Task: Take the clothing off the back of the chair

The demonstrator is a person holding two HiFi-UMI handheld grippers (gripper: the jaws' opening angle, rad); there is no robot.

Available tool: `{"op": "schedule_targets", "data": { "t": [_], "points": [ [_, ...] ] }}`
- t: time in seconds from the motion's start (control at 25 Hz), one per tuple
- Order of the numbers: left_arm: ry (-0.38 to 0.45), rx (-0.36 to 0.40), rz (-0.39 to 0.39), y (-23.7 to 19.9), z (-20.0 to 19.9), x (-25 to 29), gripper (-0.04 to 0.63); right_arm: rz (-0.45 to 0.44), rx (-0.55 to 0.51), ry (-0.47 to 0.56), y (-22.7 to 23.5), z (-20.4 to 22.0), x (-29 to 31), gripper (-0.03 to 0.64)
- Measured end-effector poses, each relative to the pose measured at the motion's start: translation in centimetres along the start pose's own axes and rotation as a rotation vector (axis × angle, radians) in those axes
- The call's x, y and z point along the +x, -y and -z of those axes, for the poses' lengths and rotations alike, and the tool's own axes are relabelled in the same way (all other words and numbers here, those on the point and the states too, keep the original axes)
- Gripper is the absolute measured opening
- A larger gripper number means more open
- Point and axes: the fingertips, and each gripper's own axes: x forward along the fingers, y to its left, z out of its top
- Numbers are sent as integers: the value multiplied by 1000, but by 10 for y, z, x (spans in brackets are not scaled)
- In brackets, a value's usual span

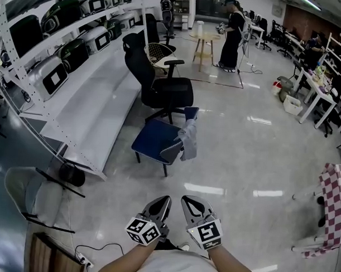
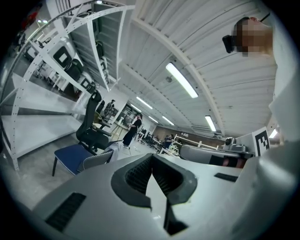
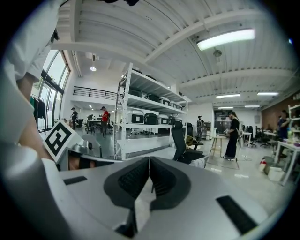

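Low in the middle of the head view, the left gripper point(image 1: 163, 202) and the right gripper point(image 1: 189, 203) sit side by side, pointing up the frame across bare floor. Well apart from them, near the centre of the frame, stands a blue chair point(image 1: 153, 139). A pale grey piece of clothing point(image 1: 188, 140) is draped over its back and hangs down the right-hand side. A black office chair point(image 1: 156, 76) stands just beyond it, white shelving point(image 1: 77, 96) runs along the left, and a checked cloth point(image 1: 335, 205) hangs at the right edge.

Across the left gripper view, the left gripper point(image 2: 152, 171) has its ridged pads pressed together with nothing between them. The blue chair point(image 2: 70, 157) shows at the lower left, with the clothing point(image 2: 112, 149) a pale lump at its right end, far off.

Along the right gripper view, the right gripper point(image 3: 150, 171) also has its jaws closed tight and empty. The clothing point(image 3: 199, 162) peeks over the right jaw, beneath the black office chair point(image 3: 180, 140).

The garment looks light, soft and limp, so it should sag and trail once lifted, and a thin pinch may slip. The best hold is probably a bunched fold where it crosses the top of the chair back, one gripper on each side, lifting upward so that it clears the back without snagging. Both grippers would have to open first.
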Motion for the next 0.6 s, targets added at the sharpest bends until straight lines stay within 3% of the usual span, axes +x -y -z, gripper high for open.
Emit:
{"op": "schedule_targets", "data": {
  "t": [0.6],
  "points": [
    [-23,-21,19,-70,-37,28,9,6,17,-28,1,-10,84,17]
  ]
}}
